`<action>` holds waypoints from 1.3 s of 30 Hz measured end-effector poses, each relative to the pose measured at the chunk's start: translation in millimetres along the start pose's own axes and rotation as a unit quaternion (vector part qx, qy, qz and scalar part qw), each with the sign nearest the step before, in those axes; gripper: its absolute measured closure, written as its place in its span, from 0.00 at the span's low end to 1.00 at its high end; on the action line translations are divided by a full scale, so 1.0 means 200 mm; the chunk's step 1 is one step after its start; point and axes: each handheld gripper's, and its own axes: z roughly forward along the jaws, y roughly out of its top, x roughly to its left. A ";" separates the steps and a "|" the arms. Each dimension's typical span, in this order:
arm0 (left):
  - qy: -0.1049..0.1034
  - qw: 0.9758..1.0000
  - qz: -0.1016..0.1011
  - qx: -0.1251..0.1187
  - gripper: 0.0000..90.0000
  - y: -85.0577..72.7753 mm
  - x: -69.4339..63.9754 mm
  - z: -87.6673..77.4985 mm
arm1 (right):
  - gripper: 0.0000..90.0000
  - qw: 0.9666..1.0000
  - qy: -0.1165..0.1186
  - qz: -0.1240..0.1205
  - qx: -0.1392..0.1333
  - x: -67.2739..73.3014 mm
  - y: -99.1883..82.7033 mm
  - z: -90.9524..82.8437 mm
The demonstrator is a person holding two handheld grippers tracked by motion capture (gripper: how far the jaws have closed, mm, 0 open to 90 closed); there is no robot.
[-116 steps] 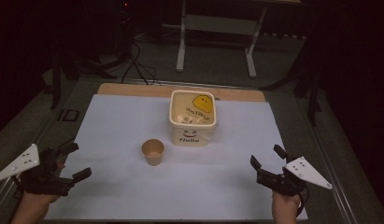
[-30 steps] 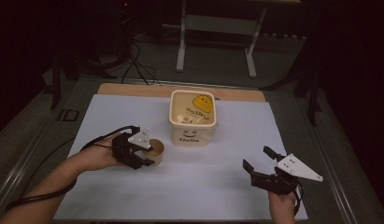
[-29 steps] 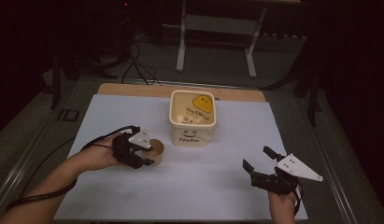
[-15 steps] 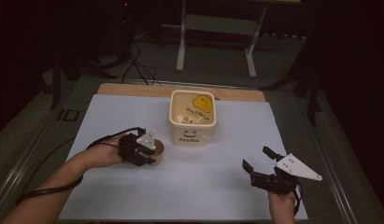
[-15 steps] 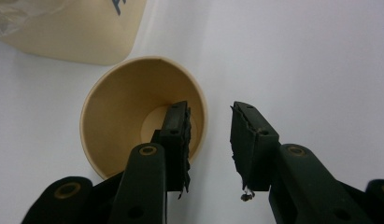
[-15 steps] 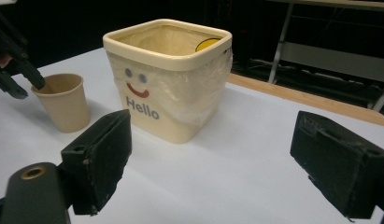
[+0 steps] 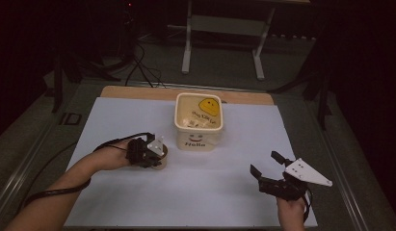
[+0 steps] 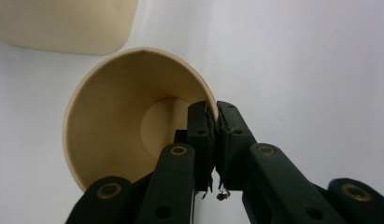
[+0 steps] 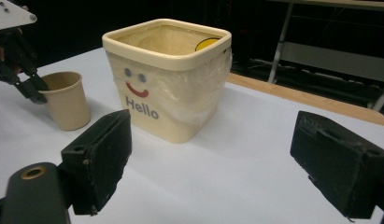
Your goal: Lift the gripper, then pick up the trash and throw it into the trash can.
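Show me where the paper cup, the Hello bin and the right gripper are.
paper cup [image 9: 67, 109], right gripper view, outer side wall
Hello bin [image 7: 199, 137], high view, front wall
right gripper [image 7: 264, 166], high view, between fingertips

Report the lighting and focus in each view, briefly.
High view: the white table sheet is lit and everything beyond it falls to near black. Left gripper view: the left gripper, shut on the paper cup rim, looks soft this close. Right gripper view: the open right gripper is blurred; the Hello tub is sharper.

Tan paper cup [image 9: 64, 106], cream tub [image 9: 167, 77] with red smile and "Hello", yellow disc inside, white table sheet [image 7: 224, 192], black jaws.
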 end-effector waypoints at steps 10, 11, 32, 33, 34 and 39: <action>-0.007 1.000 0.008 -0.010 0.98 0.00 -0.02 -0.08 | 0.14 1.000 0.000 0.000 0.000 0.00 0.00 0.00; -0.007 1.000 0.008 -0.010 0.98 0.00 -0.02 -0.08 | 0.14 1.000 0.000 0.000 0.000 0.00 0.00 0.00; -0.021 0.998 0.030 -0.045 0.99 0.04 -0.07 -0.40 | 0.14 1.000 0.000 0.002 0.000 0.00 0.00 0.01; -0.019 0.998 0.032 -0.043 0.99 0.05 -0.07 -0.41 | 0.14 1.000 0.001 0.002 0.000 0.00 0.00 0.01; -0.024 0.998 0.030 -0.042 0.99 0.06 -0.07 -0.42 | 0.14 1.000 0.000 0.002 0.001 0.00 0.00 0.01; -0.035 0.998 0.031 -0.051 0.99 0.10 -0.08 -0.46 | 0.14 1.000 0.001 0.002 0.002 0.00 0.00 0.01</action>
